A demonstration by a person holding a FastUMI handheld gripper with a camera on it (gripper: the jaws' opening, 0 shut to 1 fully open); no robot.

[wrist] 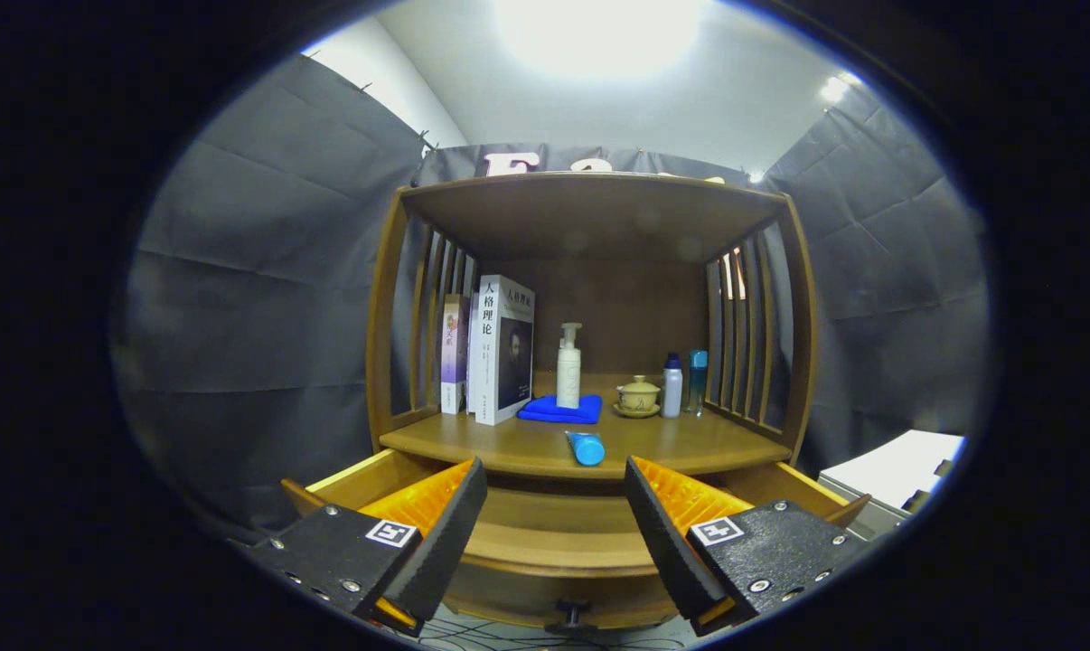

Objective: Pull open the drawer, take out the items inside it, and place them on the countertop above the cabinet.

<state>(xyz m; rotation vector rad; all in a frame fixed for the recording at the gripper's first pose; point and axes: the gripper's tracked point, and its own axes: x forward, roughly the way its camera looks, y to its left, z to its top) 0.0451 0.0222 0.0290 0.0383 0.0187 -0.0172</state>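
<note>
The wooden cabinet's drawer (559,542) stands pulled open below the countertop (690,443), its dark knob (570,619) at the front. My gripper (556,493) hovers above the open drawer, fingers wide apart with nothing between them. A small blue tube (587,448) lies near the countertop's front edge, just beyond the fingers. The drawer's inside is mostly hidden behind the fingers and its front panel.
On the countertop stand two books (495,348) at the left, a white pump bottle (568,366) on a folded blue cloth (561,410), a lidded tea cup (638,396) and two small bottles (683,383). A shelf roof (590,208) hangs overhead. A white box (897,475) sits to the right.
</note>
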